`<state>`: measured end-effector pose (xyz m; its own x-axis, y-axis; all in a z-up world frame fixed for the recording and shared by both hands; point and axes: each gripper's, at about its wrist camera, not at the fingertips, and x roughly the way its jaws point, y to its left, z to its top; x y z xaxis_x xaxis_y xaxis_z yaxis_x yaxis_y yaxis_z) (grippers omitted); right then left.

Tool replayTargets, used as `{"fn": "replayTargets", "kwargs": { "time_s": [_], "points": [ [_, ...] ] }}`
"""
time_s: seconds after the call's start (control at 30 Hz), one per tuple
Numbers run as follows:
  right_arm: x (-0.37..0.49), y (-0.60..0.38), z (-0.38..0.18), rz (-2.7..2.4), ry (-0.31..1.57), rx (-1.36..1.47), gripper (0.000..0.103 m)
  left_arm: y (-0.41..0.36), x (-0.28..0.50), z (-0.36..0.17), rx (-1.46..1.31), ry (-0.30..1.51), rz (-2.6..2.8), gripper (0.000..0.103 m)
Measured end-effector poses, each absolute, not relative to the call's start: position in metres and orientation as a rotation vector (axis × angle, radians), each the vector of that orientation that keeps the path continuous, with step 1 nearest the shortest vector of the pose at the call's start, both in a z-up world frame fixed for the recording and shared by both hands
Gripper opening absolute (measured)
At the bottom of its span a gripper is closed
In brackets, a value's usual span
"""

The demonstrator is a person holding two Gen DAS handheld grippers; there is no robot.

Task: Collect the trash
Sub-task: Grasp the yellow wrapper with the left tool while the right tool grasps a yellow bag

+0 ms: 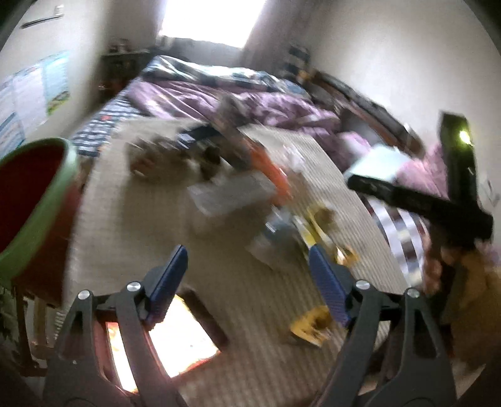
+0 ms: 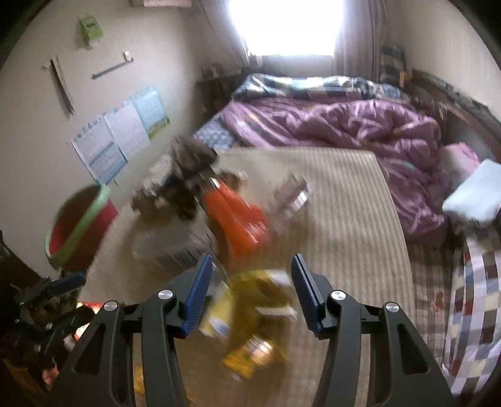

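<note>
Both wrist views, blurred. Nearest, the left gripper (image 1: 247,266) is standing with its jaws wide apart and empty, and the right gripper (image 2: 250,275) is hanging with its jaws partly open above a yellow wrapper (image 2: 250,300), its pads not touching it. A smaller yellow scrap (image 1: 310,325) is lying just beside the left gripper. Farther out, an orange packet (image 2: 238,219), a clear plastic tray (image 1: 228,194) and what are probably dark crumpled wrappers (image 2: 188,175) are littering the striped mat (image 2: 344,219). Judging from this, collection is barely under way, with most trash still lying loose. The red bin with a green rim (image 2: 75,228) is waiting at the left. Beyond, a purple quilt (image 2: 328,125) is covering the bed below a bright window (image 2: 288,25).
</note>
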<state>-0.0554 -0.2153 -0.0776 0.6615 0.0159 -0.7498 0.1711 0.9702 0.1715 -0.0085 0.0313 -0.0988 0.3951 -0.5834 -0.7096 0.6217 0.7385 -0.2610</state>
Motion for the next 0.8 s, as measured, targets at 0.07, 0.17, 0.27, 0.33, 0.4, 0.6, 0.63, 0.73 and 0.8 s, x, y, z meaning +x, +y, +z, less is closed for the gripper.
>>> {"fn": "replayTargets", "kwargs": {
  "time_s": [0.07, 0.17, 0.27, 0.33, 0.4, 0.6, 0.63, 0.73, 0.8],
  "points": [
    [-0.065, -0.226, -0.091, -0.082, 0.877, 0.253, 0.051, 0.018, -0.024, -0.110, 0.092, 0.909, -0.793, 0.078],
    [-0.072, -0.237, -0.103, -0.061, 0.909, 0.289, 0.051, 0.000, -0.041, -0.128, 0.132, 0.961, -0.830, 0.078],
    [-0.075, -0.242, -0.107, -0.040, 0.921, 0.287, 0.051, -0.012, -0.049, -0.147, 0.170, 1.020, -0.830, 0.078],
    [-0.076, -0.245, -0.107, -0.025, 0.924, 0.282, 0.051, -0.018, -0.054, -0.157, 0.186, 1.045, -0.817, 0.078],
    [-0.075, -0.249, -0.108, -0.009, 0.928, 0.283, 0.051, -0.021, -0.057, -0.164, 0.183, 1.063, -0.803, 0.078],
    [-0.068, -0.247, -0.112, 0.041, 0.943, 0.260, 0.052, -0.032, -0.058, -0.172, 0.174, 1.089, -0.768, 0.067],
    [-0.065, -0.248, -0.113, 0.044, 0.946, 0.252, 0.054, -0.035, -0.059, -0.172, 0.175, 1.083, -0.769, 0.065],
    [-0.057, -0.251, -0.116, 0.050, 0.959, 0.257, 0.057, -0.039, -0.060, -0.171, 0.178, 1.077, -0.756, 0.052],
    [-0.053, -0.252, -0.118, 0.063, 0.969, 0.268, 0.059, -0.042, -0.061, -0.170, 0.172, 1.075, -0.749, 0.043]
  ]
}}
